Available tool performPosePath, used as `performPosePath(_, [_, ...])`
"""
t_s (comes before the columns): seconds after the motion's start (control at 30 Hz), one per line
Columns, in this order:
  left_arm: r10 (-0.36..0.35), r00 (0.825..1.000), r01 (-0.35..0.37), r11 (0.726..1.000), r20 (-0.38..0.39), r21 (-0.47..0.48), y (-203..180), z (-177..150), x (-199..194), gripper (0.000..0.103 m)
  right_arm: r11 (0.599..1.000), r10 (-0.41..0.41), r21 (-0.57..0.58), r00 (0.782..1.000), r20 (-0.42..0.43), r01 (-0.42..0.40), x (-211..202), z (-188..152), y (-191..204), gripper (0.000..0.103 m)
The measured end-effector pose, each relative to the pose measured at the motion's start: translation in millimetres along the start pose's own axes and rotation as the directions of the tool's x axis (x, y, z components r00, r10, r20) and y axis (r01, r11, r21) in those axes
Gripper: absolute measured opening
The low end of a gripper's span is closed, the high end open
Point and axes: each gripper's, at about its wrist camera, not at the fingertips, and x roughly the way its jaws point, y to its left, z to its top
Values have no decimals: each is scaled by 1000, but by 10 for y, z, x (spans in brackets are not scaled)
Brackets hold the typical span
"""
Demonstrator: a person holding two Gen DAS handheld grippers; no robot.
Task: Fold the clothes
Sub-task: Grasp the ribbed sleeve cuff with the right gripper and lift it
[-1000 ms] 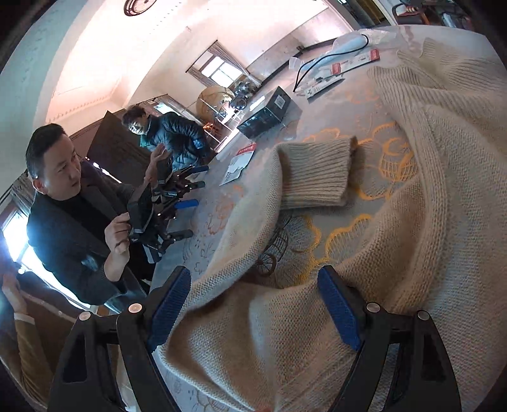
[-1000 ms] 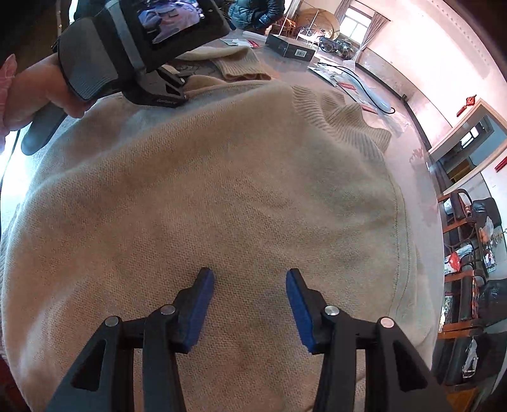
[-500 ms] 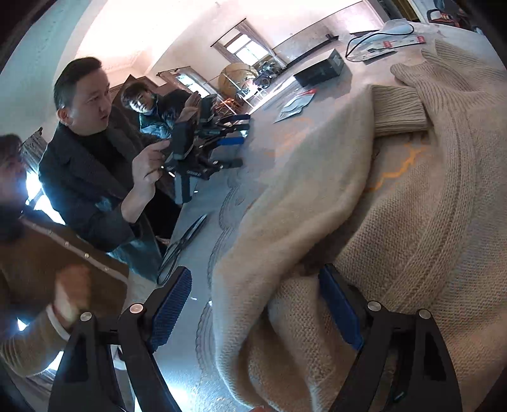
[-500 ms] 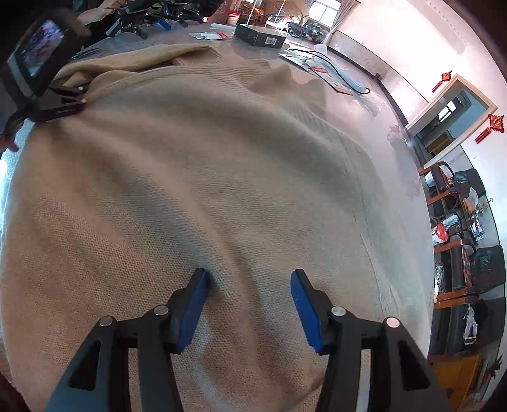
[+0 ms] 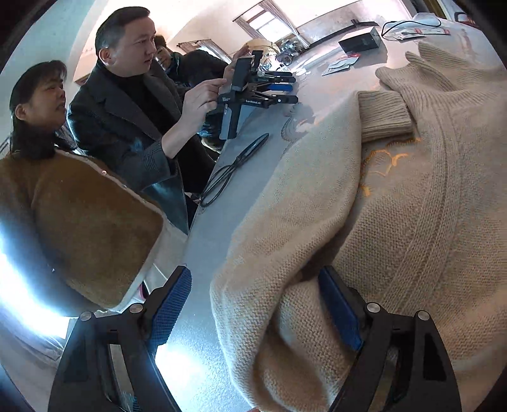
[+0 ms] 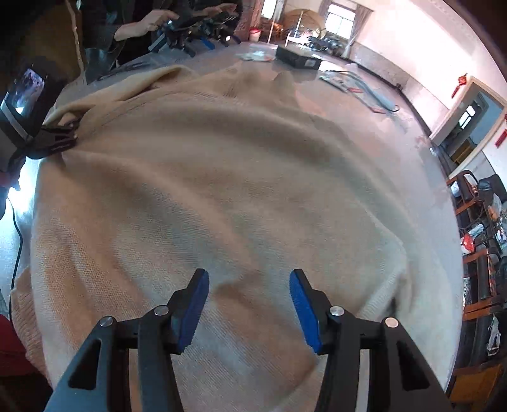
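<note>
A beige knit sweater (image 5: 412, 222) lies spread on the patterned table (image 5: 202, 332), one sleeve folded inward with its ribbed cuff (image 5: 383, 115) near the collar (image 5: 421, 63). My left gripper (image 5: 253, 304) is open at the sweater's left edge. A thick fold of sleeve and side seam lies between its blue pads, and the right pad (image 5: 339, 312) presses into the knit. My right gripper (image 6: 248, 304) is open just above the sweater's body (image 6: 237, 177), holding nothing. The left gripper (image 6: 60, 139) also shows in the right wrist view, at the sweater's far-left edge.
Black scissors (image 5: 234, 164) lie on the table beside the sleeve. Several people stand along the table's left side; one holds another gripper device (image 5: 250, 92). A black box (image 5: 359, 39), papers and a cable (image 5: 412, 28) lie at the far end. Chairs (image 6: 481, 222) stand to the right.
My left gripper has moved back along the sleeve to the sweater's left edge, and the fold now lies between its fingers. The right gripper drew back slightly over the body. Both stayed open.
</note>
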Motion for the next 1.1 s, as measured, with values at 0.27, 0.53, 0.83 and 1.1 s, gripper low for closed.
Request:
performPosePath(0.27, [-113, 993, 109, 986, -25, -128, 154, 119, -133, 84, 815, -243, 494, 953, -180, 302, -253, -658, -1847, 54])
performPosePath(0.53, [-207, 978, 204, 972, -15, -114, -140, 259, -274, 84, 656, -43, 729, 974, -223, 196, -346, -1588, -2483, 54])
performPosePath(0.83, [-36, 998, 32, 996, 42, 80, -648, 114, -241, 89, 568, 153, 823, 983, -105, -1, -381, -2214, -2474, 54])
performPosePath(1.1, [-23, 999, 20, 997, 38, 79, -658, 137, -233, 89, 739, 190, 672, 970, -151, -40, -264, -1935, -2228, 86])
